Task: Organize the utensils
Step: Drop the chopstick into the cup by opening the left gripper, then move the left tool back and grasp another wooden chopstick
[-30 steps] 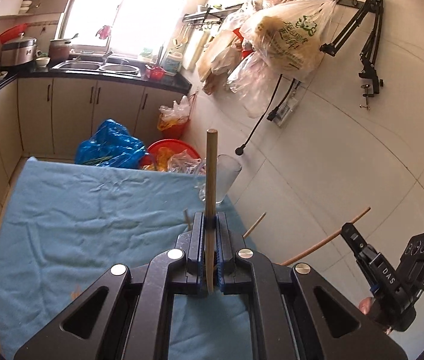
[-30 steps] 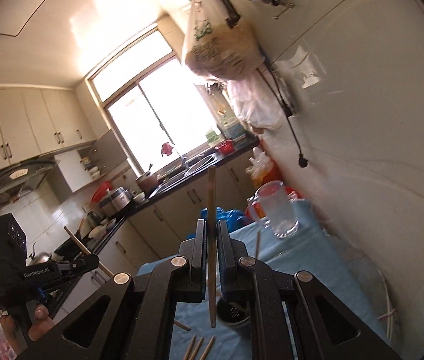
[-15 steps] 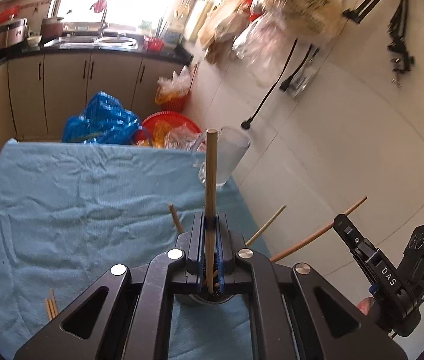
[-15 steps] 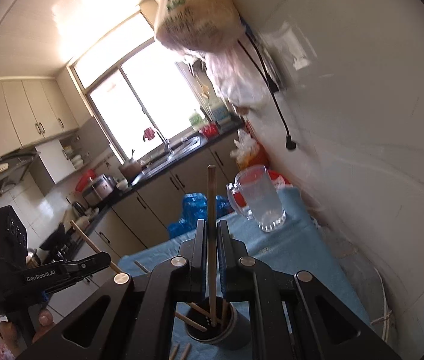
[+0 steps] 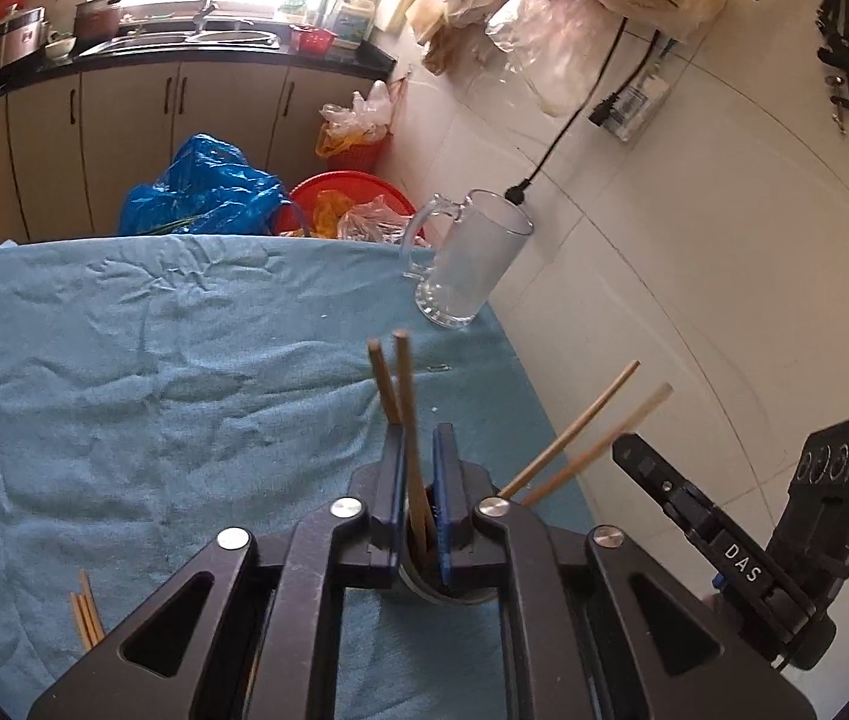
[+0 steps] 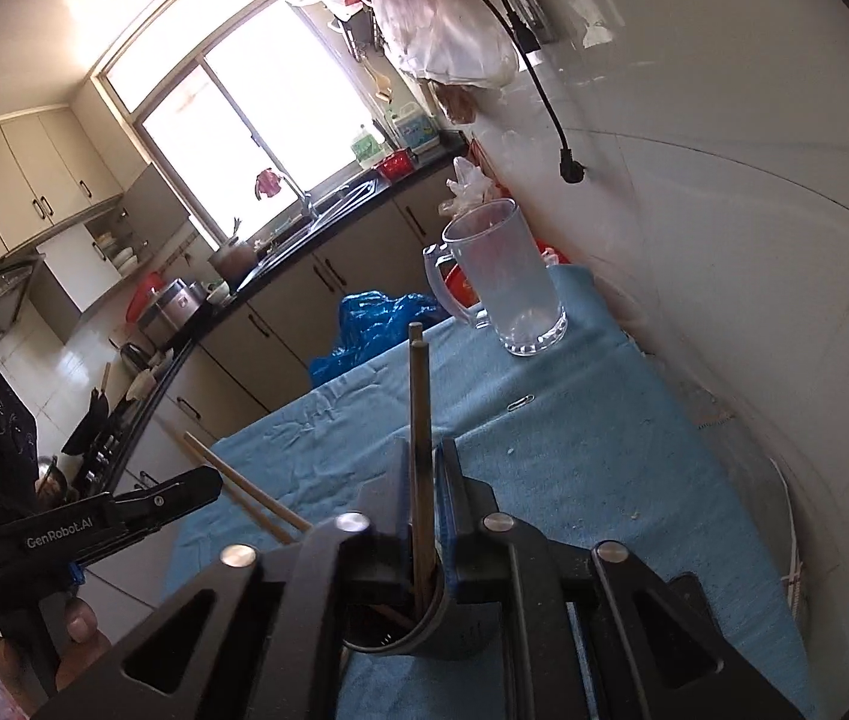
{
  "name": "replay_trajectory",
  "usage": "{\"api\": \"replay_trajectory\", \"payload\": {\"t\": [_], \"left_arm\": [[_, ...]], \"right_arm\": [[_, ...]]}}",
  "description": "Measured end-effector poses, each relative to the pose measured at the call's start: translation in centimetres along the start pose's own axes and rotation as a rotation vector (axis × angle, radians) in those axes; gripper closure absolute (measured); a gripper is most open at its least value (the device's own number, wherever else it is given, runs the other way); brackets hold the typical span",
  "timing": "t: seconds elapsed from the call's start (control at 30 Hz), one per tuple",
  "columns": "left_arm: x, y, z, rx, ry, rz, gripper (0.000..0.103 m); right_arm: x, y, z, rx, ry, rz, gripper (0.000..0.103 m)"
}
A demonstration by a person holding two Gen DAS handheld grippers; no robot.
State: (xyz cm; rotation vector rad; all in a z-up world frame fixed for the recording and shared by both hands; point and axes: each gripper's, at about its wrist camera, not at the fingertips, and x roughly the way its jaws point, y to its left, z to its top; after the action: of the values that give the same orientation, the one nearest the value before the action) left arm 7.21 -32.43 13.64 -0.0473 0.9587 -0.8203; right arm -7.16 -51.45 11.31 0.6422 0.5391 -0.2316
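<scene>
In the left wrist view, the left claw (image 5: 419, 480) covers most of the dark holder (image 5: 442, 591), so the lower ends of the chopsticks (image 5: 403, 396) standing in it are hidden. The loose chopsticks (image 5: 85, 609) pass under the claw's frame. In the right wrist view, the right claw (image 6: 422, 501) hides the holder's near wall, and the person's hand (image 6: 73, 630) is cut off at the edge.

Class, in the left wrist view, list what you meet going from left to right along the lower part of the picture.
Loose chopsticks on the blue cloth → left gripper over the dark cup → two leaning chopsticks → right gripper.
</scene>
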Motion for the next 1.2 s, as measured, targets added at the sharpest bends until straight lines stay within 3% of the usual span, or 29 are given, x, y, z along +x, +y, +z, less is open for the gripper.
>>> {"api": "replay_trajectory", "payload": {"t": [0.03, 0.1, 0.2, 0.33, 0.53, 0.87, 1.2], "left_arm": [[-0.3, -0.1, 0.0, 0.000, -0.006, -0.003, 0.076], [-0.9, -0.2, -0.1, 0.001, -0.025, 0.005, 0.060], [-2.3, -0.4, -0.2, 0.002, -0.048, 0.005, 0.057], [-4.4, -0.1, -0.7, -0.016, -0.078, -0.004, 0.051], [-7.5, 0.7, -2.3, -0.021, -0.115, 0.012, 0.046], [-10.6, 4.0, -7.3, -0.051, -0.097, 0.043, 0.043], [-11.2, 12.9, -12.9, -0.181, -0.004, 0.157, 0.043]], "right_arm": [[-0.3, 0.0, 0.0, 0.001, -0.009, -0.006, 0.064], [-1.2, 0.3, 0.0, -0.002, -0.045, -0.013, 0.048], [-3.0, 0.8, 0.2, -0.021, -0.091, -0.030, 0.047], [-5.1, 1.2, -0.1, -0.018, -0.132, -0.047, 0.026], [-7.3, 2.6, -1.9, -0.053, -0.161, -0.091, 0.020], [-7.1, 4.0, -6.4, -0.084, -0.077, -0.106, 0.019], [-4.1, 5.8, -11.2, -0.116, 0.082, -0.070, 0.019]]}}
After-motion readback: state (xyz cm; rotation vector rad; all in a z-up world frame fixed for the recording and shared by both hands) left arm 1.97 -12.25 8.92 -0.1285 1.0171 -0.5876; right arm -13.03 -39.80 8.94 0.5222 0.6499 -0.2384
